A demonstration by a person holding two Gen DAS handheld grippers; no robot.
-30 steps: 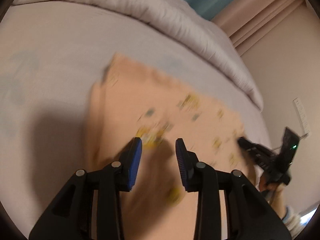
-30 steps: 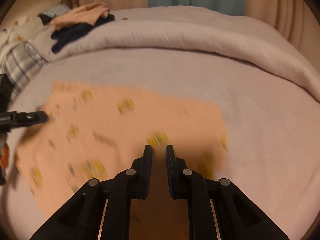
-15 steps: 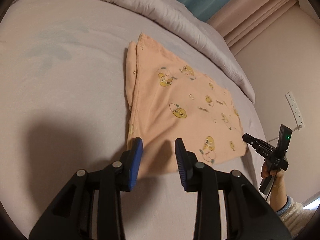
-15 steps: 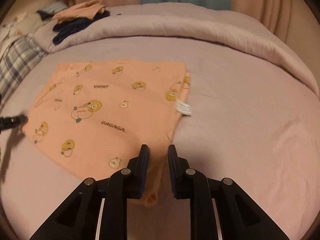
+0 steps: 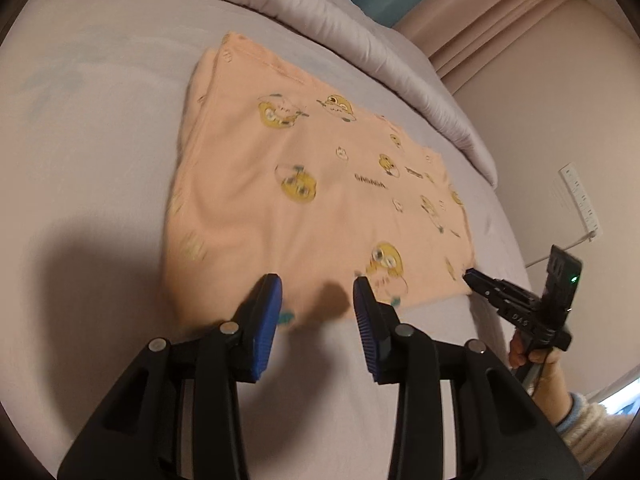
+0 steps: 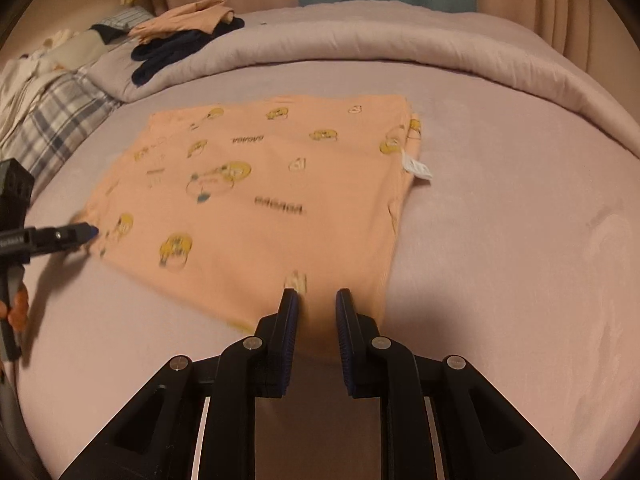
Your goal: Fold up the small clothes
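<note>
Both claws hang spread and empty over the near edge of the orange garment (image 5: 304, 184), left claw (image 5: 318, 300) and right claw (image 6: 316, 308), probably ready for another fold on the bed (image 6: 500, 240).

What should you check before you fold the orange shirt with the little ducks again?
1. Orange garment lying flat on the bed: ok.
2. Left gripper open, nothing between its fingers: ok.
3. Right gripper gripping the near edge: not ok, gap between its fingers, nothing pinched.
4. White tag tucked in: not ok, it sticks out at the side.
5. Other clothes out of the way: ok, piled on the duvet.
</note>
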